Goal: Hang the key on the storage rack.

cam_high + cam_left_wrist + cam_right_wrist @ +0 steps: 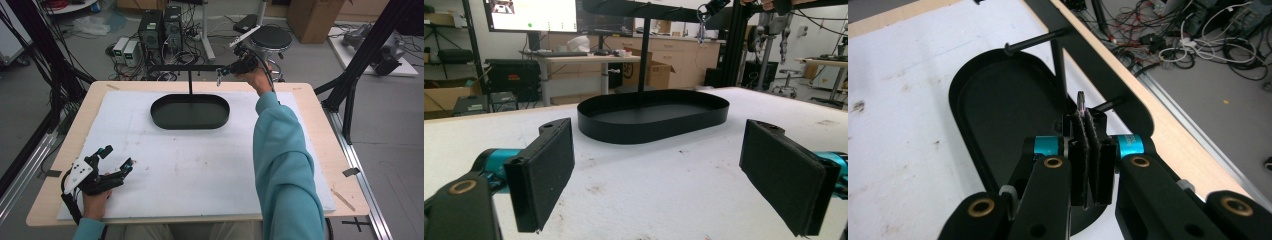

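Observation:
A black oval tray [161,119] lies at the back middle of the white mat, and a thin post [190,83] rises from it to a flat black crossbar [175,67] with short pegs [1033,42]. My right gripper [223,73] is held at the right end of that bar, shut on a small metal loop [218,78]. The loop [1080,98] pokes out above the pressed pads, next to a peg [1109,104]. Near the table's front left my left gripper [118,157] rests open, its wide pads [545,170] bare and pointing at the tray [654,130].
A white foam mat [200,165] covers most of the wooden table [320,125]. Beyond the far edge are computers [160,27], cables and a round stool [270,37] on the floor. Black frame poles [365,55] stand at both sides.

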Available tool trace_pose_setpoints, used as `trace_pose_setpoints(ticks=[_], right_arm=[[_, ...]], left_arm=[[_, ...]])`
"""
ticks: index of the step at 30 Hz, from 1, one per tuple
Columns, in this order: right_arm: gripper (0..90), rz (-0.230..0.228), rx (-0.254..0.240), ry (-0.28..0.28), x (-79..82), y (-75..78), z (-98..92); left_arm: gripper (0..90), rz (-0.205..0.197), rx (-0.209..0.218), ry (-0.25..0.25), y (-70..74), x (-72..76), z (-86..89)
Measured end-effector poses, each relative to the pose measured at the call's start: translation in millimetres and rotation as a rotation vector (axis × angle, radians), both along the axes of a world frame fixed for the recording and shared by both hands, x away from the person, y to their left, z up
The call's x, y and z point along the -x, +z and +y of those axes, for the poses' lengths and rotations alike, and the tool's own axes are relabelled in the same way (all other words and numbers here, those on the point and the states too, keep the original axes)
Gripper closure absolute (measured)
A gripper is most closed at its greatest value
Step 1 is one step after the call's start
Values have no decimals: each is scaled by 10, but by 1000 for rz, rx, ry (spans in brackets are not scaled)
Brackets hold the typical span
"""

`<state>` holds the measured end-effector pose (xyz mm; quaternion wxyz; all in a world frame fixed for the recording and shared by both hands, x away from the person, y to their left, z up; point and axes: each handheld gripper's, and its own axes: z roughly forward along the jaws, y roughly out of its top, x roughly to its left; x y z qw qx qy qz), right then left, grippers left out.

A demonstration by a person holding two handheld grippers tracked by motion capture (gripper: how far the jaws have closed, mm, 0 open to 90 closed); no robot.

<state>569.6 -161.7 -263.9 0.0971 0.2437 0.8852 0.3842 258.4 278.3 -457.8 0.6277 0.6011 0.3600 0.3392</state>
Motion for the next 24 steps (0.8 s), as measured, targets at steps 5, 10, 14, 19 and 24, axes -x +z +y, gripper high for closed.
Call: trace_pose_setpoints(ticks=[5, 10, 14, 19, 24], right_arm=[[890, -14, 9, -10, -28, -21, -7], [878, -30, 8, -23, -40, -26, -37], [814, -35, -6, -37, -33, -24, -39], [564, -31, -32, -80, 3, -2, -67], [92, -4, -121, -119, 147, 65, -99]], left_arm=[[148, 2, 0, -1, 0, -1, 2], [148, 2, 0, 0, 1, -1, 1], [148, 2, 1, 0, 0, -1, -1], [148, 0, -1, 1, 0, 0, -4], [148, -1, 0, 2, 0, -2, -7]])
